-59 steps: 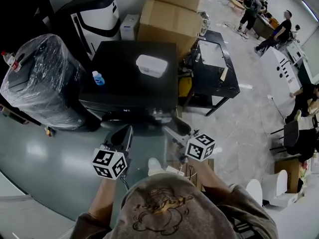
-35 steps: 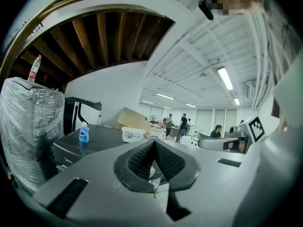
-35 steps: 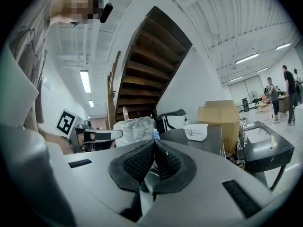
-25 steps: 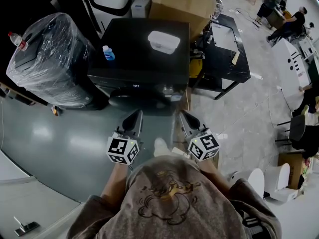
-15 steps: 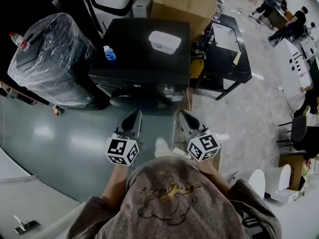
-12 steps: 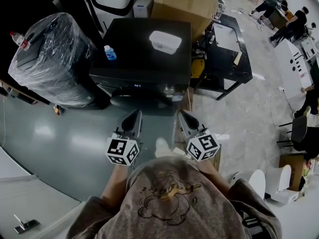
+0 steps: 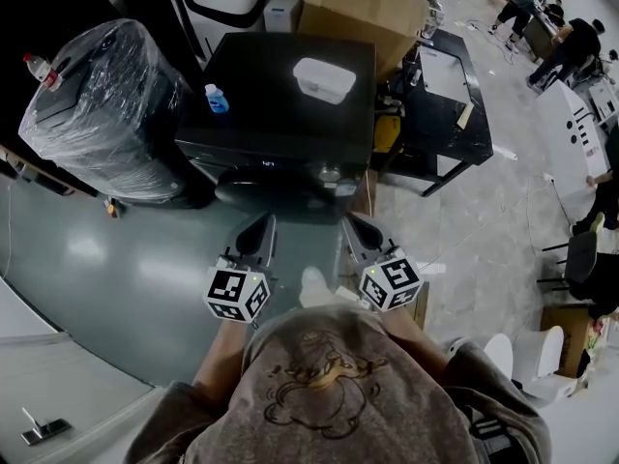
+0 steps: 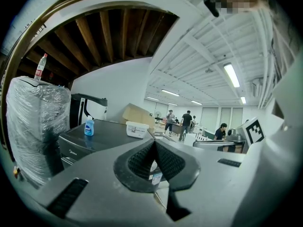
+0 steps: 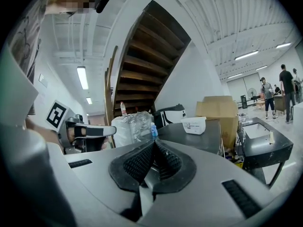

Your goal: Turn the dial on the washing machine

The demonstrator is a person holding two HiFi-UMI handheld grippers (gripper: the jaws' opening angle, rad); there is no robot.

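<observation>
Both claws are held about level, side by side, short of the front of the black front-loading washing machine (image 7: 276, 114).
- Left claw (image 7: 261, 225): in the left gripper view the jaws are seen pressed together, the ribbed black pads (image 8: 140, 160) meeting, with nothing held between them.
- Right claw (image 7: 354, 226): in the right gripper view it is likewise closed tight and empty.

Task's thing: a small round dial (image 7: 328, 174) is made out on the machine's front control panel, toward its right end. It is faced by the right claw and touched by neither claw.

Containers:
- A white rectangular lidded plastic tub (image 7: 324, 78) is set on the machine's top, toward the back right. The lid is on, so the contents cannot be seen.
- A small blue bottle with a white cap (image 7: 217, 99) is stood upright near the top's left edge, well apart from the tub.
- A large brown cardboard box (image 7: 363, 13) is closed up just behind the machine.
- A bulky dark object wrapped in clear plastic film (image 7: 102, 114) is placed just beside the machine's left side. A clear bottle with a red cap (image 7: 36, 66) is perched on top of it.

Edges and room:
- The machine's front edge is turned toward the claws.
- Glossy grey-green floor (image 7: 116, 269) is left open below that edge and out to the left.
- On the right a black low worktop (image 7: 440, 124) is set close beside the machine, with only a narrow gap between them.
- Pale tiled floor (image 7: 484, 240) is left open beyond the worktop.
- Other people (image 7: 571, 46) are seen well apart, at the far upper right.
</observation>
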